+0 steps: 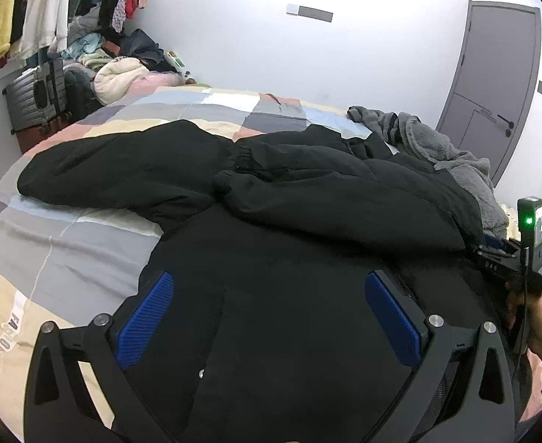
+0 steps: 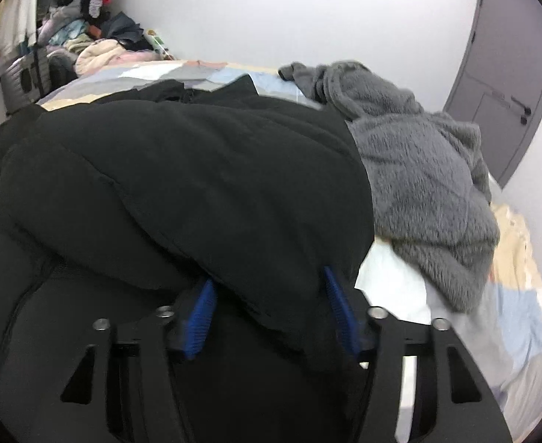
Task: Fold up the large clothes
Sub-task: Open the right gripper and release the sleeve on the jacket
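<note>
Right wrist view. The right tool [image 2: 267, 295], its blue-padded fingers [image 2: 199, 326] spread apart, straddles a folded sleeve of the black jacket [image 2: 182, 170], which lies across the bed [image 2: 522, 317] with its patchwork cover. A grey fleece garment [image 2: 418, 170] lies crumpled just beside the jacket, toward the bed's right edge. A clothes pile [image 2: 86, 42] sits beyond the far left corner; a grey door [image 2: 507, 74] stands at right.

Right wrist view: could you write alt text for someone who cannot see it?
A black jacket lies heaped on a patchwork bedspread, with a fold of it between the right gripper's open blue fingers. A grey fleece garment is bunched beside it on the right, and a grey door stands behind.
</note>
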`<state>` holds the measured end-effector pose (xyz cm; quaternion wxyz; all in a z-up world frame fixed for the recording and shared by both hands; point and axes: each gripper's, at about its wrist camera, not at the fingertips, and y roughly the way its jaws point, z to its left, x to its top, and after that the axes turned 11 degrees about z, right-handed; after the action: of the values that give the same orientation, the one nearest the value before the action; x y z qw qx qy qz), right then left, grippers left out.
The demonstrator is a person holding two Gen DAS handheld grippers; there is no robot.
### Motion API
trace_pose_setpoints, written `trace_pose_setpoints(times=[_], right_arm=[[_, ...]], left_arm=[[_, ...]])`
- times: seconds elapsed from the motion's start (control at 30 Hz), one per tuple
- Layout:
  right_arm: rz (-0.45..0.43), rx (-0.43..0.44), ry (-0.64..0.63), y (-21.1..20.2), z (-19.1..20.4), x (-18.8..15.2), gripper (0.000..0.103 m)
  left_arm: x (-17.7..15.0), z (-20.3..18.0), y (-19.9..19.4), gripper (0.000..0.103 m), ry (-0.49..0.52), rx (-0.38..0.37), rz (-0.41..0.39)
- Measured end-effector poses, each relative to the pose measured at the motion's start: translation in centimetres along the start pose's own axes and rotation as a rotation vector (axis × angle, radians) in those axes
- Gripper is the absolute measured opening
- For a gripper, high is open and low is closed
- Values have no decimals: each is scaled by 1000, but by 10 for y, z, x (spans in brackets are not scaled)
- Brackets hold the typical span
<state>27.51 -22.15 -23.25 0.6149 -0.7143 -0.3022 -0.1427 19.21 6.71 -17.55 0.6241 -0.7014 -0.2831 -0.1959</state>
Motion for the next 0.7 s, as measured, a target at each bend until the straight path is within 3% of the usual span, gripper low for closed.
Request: trace_pose_setpoints(times=[0.1,0.2,0.43,0.7], right_arm=[[-58,18,24,-8,-4,4,27],[-106,38,52,-14,-12,8,22],[-131,61,128,-14,-33,5,20],[-68,69,205,0,-44,1,20]], left_arm=[[0,-6,3,103,18,21,-2],[0,-8,7,103,19,27,-2],[3,-9,10,103,16,22,1],[2,-9,6,103,7,11,-10]])
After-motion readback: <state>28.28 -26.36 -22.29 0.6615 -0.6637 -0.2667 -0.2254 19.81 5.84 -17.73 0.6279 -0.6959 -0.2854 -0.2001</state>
